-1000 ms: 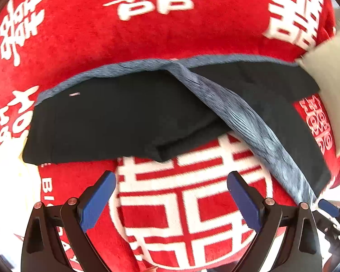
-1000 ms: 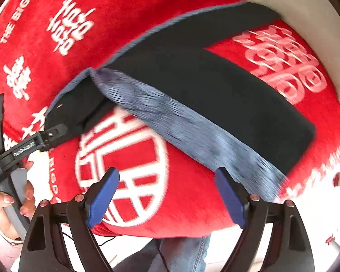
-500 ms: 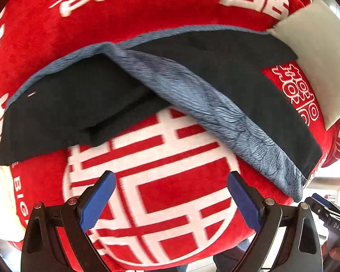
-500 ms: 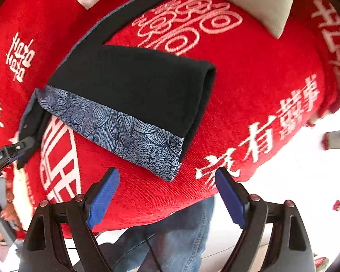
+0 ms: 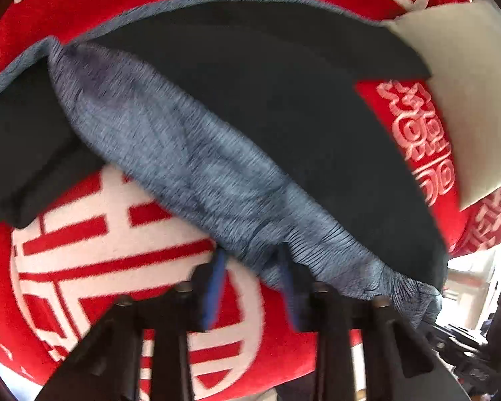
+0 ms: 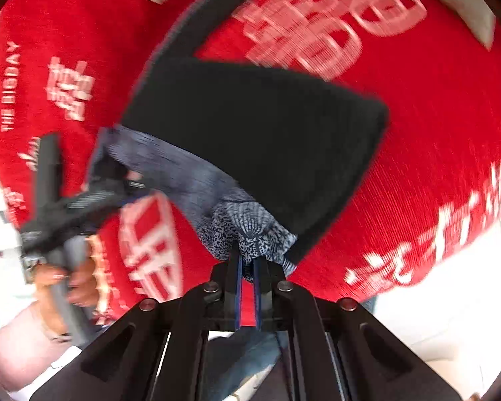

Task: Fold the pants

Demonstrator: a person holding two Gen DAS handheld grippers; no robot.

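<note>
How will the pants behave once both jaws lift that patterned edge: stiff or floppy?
Likely floppy: the pants bunch into wrinkles where the right gripper pinches the patterned band. Probably light, since the left gripper raises a soft ridge. The unheld part should sag and drag over the red blanket.

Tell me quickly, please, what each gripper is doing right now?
Left gripper: closed on the pants along the patterned edge.
Right gripper: closed on the pants' patterned corner.

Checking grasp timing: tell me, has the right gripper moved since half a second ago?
Yes. The right gripper has advanced over the red blanket to the pants, jaws now shut on the patterned hem.
</note>
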